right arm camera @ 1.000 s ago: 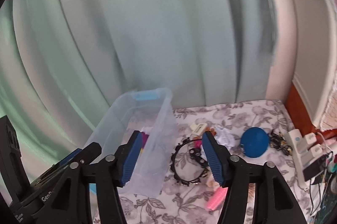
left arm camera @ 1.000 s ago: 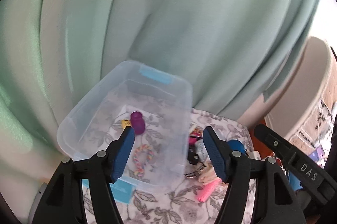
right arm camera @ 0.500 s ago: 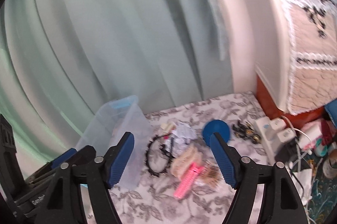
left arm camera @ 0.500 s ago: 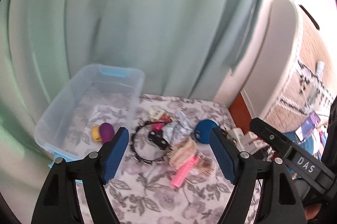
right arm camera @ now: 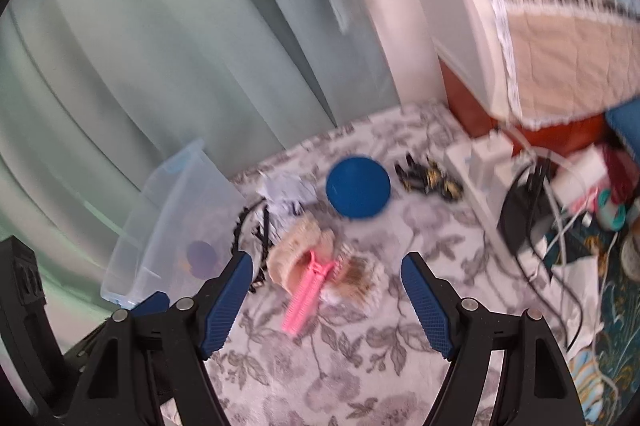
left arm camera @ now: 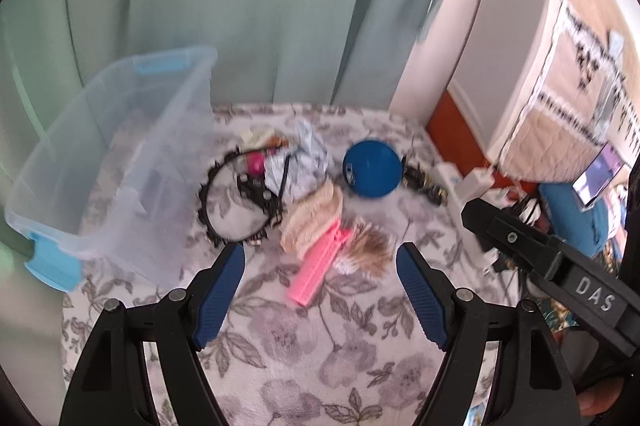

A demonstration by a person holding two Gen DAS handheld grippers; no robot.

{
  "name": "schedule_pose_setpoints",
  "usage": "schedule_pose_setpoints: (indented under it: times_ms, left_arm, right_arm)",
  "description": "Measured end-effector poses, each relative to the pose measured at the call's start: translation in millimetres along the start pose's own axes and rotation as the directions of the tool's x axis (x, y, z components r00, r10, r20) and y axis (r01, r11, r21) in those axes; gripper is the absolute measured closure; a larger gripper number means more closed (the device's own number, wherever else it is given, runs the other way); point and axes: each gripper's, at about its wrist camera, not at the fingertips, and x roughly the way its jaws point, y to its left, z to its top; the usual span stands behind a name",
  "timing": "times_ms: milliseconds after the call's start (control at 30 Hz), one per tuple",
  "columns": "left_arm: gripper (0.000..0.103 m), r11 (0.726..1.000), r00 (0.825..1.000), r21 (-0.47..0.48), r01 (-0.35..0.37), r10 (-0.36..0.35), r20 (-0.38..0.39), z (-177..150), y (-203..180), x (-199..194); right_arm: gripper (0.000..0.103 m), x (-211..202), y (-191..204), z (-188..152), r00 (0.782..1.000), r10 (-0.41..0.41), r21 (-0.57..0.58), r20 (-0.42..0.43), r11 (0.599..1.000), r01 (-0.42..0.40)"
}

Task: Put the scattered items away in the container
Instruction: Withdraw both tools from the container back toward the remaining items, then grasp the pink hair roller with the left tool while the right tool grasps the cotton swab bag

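Observation:
A clear plastic bin (left arm camera: 120, 162) (right arm camera: 176, 226) with light-blue handles stands at the left on a floral cloth (left arm camera: 312, 346). Scattered to its right lie a black spiky headband (left arm camera: 236, 202), crumpled paper (left arm camera: 304, 162), a blue ball (left arm camera: 372, 168) (right arm camera: 357, 187), a beige comb-like piece (left arm camera: 312, 222), a pink comb (left arm camera: 320, 266) (right arm camera: 306, 296) and a brown brush (left arm camera: 368, 250). My left gripper (left arm camera: 320, 266) is open above the pink comb, holding nothing. My right gripper (right arm camera: 326, 276) is open too, over the same comb and brush.
Green curtains hang behind the cloth. A black-and-yellow clip (right arm camera: 430, 178) lies right of the ball. A white power strip (right arm camera: 480, 166), cables and a black plug (right arm camera: 524, 210) crowd the right edge. A quilted cover (right arm camera: 560, 46) rises at the far right. A purple object (right arm camera: 202, 256) shows inside the bin.
Both grippers swung right from the bin and dropped toward the pile of items. Both sets of jaws spread wider. The bin slid to the left of each view.

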Motion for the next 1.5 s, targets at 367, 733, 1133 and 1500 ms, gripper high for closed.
schedule_pose_setpoints:
  times_ms: [367,733,1133,1500]
  left_arm:
    - [0.024,1.0,0.99,-0.009,-0.023,0.022,-0.14,-22,8,69]
    - [0.031,1.0,0.976,0.006,0.007,-0.005,-0.216,-28,11,119]
    - [0.06,0.998,0.965,-0.003,0.066,-0.064,-0.254,-29,14,148]
    - [0.067,0.996,0.966,-0.002,0.091,-0.088,-0.244,-29,10,151]
  right_arm:
    - [0.023,61,-27,-24,0.988,-0.033,0.045,-0.148,0.998,0.04]
    - [0.023,113,-39,-35,0.966,-0.04,0.074,-0.256,0.995,0.061]
    - [0.022,141,-39,-35,0.965,-0.052,0.081,-0.259,0.994,0.075]
    - [0.051,145,-37,-32,0.974,-0.067,0.087,-0.216,0.992,0.087]
